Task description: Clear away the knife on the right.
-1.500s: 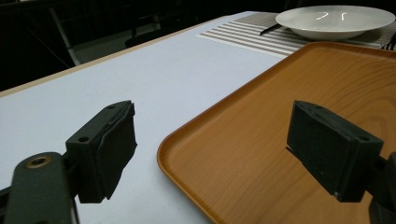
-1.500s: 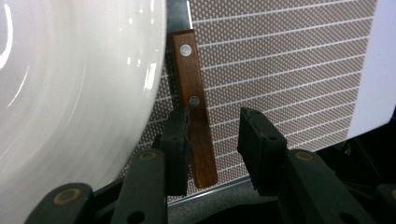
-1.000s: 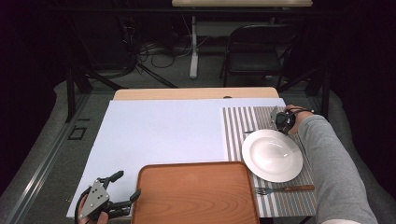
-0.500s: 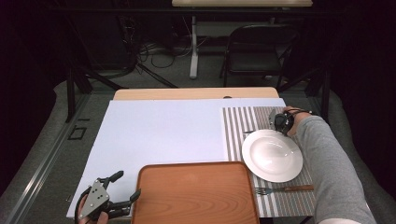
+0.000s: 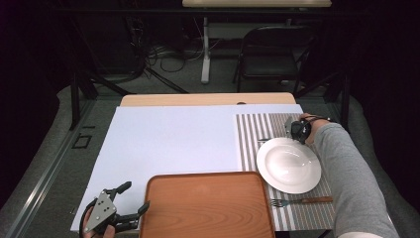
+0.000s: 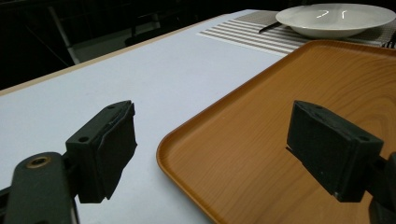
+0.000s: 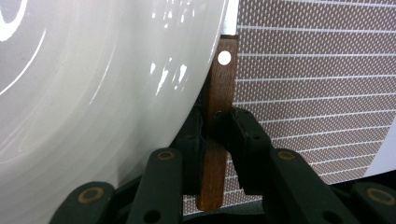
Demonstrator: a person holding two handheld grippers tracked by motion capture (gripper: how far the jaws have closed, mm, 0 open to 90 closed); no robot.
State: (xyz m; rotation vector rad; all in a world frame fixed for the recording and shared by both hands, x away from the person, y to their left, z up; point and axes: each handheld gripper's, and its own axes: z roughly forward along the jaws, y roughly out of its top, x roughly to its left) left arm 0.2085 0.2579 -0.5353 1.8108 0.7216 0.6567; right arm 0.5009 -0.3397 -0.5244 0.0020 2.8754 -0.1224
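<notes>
— What does your right gripper (image 7: 212, 135) hold?

— It is closed on a wooden handle (image 7: 219, 116), maybe of a knife, lying on the striped mat (image 7: 317, 84) just beside the white plate (image 7: 93, 93).

— And the left gripper (image 6: 210, 149)?

— Open, holding nothing, over the near corner of the tray (image 6: 280, 116). I think it waits there for carrying.

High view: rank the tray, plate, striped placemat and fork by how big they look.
1. wooden tray, though it sits nearest the camera.
2. striped placemat, partly covered, so its rank against the tray is unsure.
3. white plate.
4. fork, clearly smallest.
</notes>
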